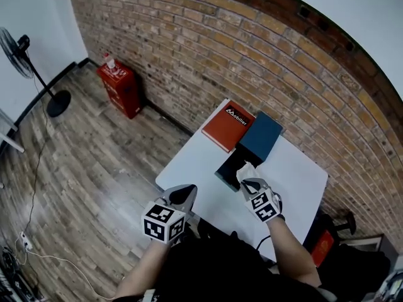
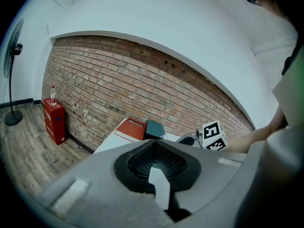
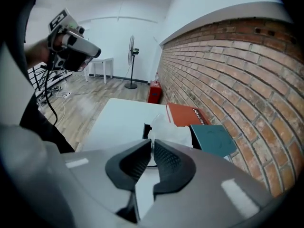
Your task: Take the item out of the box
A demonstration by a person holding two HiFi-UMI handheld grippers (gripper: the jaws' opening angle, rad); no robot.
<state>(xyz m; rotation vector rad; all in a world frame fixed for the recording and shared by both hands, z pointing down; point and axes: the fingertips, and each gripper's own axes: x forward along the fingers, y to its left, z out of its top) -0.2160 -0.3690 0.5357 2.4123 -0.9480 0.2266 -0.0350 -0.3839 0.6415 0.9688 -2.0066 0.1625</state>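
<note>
A dark open box stands in the middle of the white table. A white crinkled wrapped item sticks up out of it. My right gripper is at the box, its jaws pinched together on the item's near edge. The teal lid leans just behind the box. My left gripper hovers over the table's near left edge, away from the box, shut with nothing in it.
A flat red box lies at the table's far edge by the brick wall. On the wooden floor to the left are a red cabinet, a standing fan and cables.
</note>
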